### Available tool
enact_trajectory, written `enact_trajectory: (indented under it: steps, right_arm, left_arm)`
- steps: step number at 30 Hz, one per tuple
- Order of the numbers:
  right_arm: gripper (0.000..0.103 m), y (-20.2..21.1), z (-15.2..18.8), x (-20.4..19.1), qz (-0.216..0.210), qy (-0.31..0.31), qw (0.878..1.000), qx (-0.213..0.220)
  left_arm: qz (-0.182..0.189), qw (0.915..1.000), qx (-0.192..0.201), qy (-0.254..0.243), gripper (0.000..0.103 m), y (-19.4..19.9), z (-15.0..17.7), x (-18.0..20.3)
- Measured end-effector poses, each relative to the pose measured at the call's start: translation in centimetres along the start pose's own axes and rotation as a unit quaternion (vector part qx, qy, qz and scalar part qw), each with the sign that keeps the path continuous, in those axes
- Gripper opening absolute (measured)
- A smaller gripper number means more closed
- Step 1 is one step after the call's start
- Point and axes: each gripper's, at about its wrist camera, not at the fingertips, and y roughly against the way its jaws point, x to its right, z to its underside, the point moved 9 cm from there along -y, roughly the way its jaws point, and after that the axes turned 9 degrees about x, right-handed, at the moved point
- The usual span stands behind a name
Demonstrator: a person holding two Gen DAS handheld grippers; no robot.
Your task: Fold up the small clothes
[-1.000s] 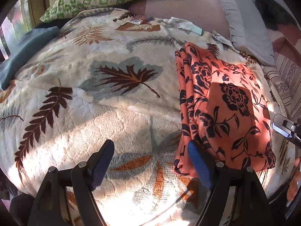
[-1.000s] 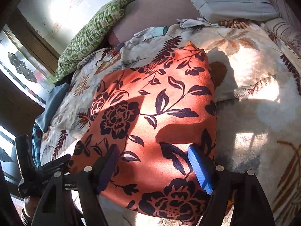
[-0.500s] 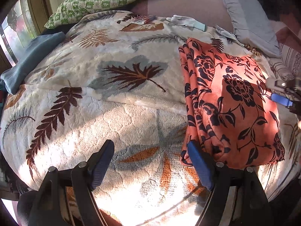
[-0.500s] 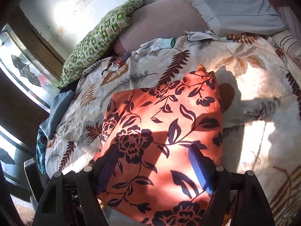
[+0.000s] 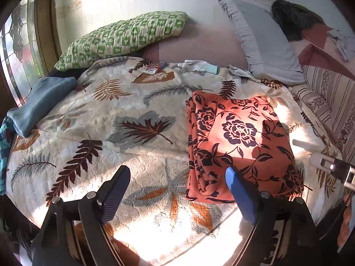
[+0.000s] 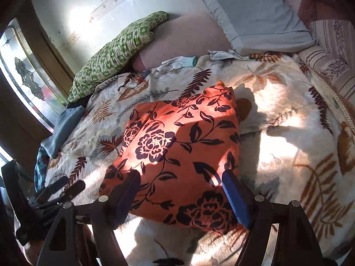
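Note:
A folded orange cloth with dark flowers point(image 5: 239, 141) lies flat on the leaf-print blanket point(image 5: 124, 119); it also shows in the right wrist view point(image 6: 177, 155). My left gripper point(image 5: 177, 188) is open and empty, held above the blanket just left of the cloth's near edge. My right gripper point(image 6: 180, 190) is open and empty, held over the cloth's near end. Part of the right gripper shows at the right edge of the left wrist view point(image 5: 330, 166), and the left gripper shows at the lower left of the right wrist view point(image 6: 60, 188).
A green checked pillow point(image 5: 124, 37) and a grey pillow point(image 5: 264, 42) lie at the head of the bed. A white glove point(image 5: 199, 65) and small items point(image 5: 155, 68) lie near them. A blue cloth point(image 5: 40, 104) lies at the left edge by the window.
Both grippers have drawn back and up from the cloth, so more of the bed and wall shows. The cloth lies still. Both stay open.

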Motion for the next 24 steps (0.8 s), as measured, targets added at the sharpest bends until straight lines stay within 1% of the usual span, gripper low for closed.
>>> enact_trajectory:
  steps: [2, 4, 6, 8, 10, 15, 17, 19, 21, 22, 23, 24]
  right_arm:
    - [0.085, 1.9, 2.0, -0.1, 0.012, 0.005, 1.000, 0.012]
    - [0.085, 2.8, 4.2, -0.1, 0.023, 0.020, 0.999, 0.016]
    - [0.085, 3.0, 6.2, 0.3, 0.042, 0.027, 0.999, 0.005]
    - [0.085, 3.1, 7.8, 0.6, 0.044, 0.013, 0.999, -0.007]
    - [0.085, 3.5, 8.5, 0.8, 0.046, 0.005, 0.999, -0.008]
    - [0.085, 4.5, 8.7, 1.0, 0.057, 0.011, 0.998, -0.005]
    - [0.085, 5.0, 8.3, 1.0, 0.060, 0.010, 0.998, 0.001]
    - [0.086, 5.7, 7.5, 1.3, 0.064, 0.006, 0.998, 0.019]
    - [0.087, 5.7, 7.1, 1.8, 0.075, 0.004, 0.997, 0.015]
    - [0.087, 5.9, 6.9, 2.2, 0.088, 0.005, 0.996, 0.012]
    - [0.087, 6.4, 6.6, 2.4, 0.094, 0.004, 0.995, 0.016]
    - [0.087, 7.0, 6.3, 2.3, 0.091, 0.002, 0.996, 0.023]
  left_arm:
    - [0.014, 0.9999, 0.007, -0.002, 0.090, 0.8, 0.5, 0.8]
    - [0.024, 0.9997, -0.001, -0.005, 0.089, 1.2, 1.4, 1.4]
    - [0.028, 0.9996, -0.005, -0.006, 0.089, 1.4, 2.2, 1.9]
    - [0.030, 0.9995, -0.011, -0.006, 0.089, 1.5, 2.7, 2.2]
    - [0.029, 0.9994, -0.016, -0.007, 0.089, 1.6, 3.0, 2.5]
    - [0.022, 0.9995, -0.019, -0.007, 0.090, 2.1, 3.0, 2.5]
    - [0.016, 0.9997, -0.018, 0.007, 0.091, 2.2, 3.1, 2.0]
    - [0.011, 0.9994, -0.027, 0.021, 0.092, 1.7, 3.4, 1.5]
    - [0.006, 0.9988, -0.036, 0.032, 0.092, 1.1, 3.6, 1.1]
    - [0.005, 0.9985, -0.041, 0.036, 0.092, 0.9, 3.6, 1.1]
    - [0.007, 0.9983, -0.042, 0.039, 0.092, 0.9, 3.4, 1.1]
    - [0.008, 0.9983, -0.039, 0.043, 0.092, 1.0, 3.1, 1.1]
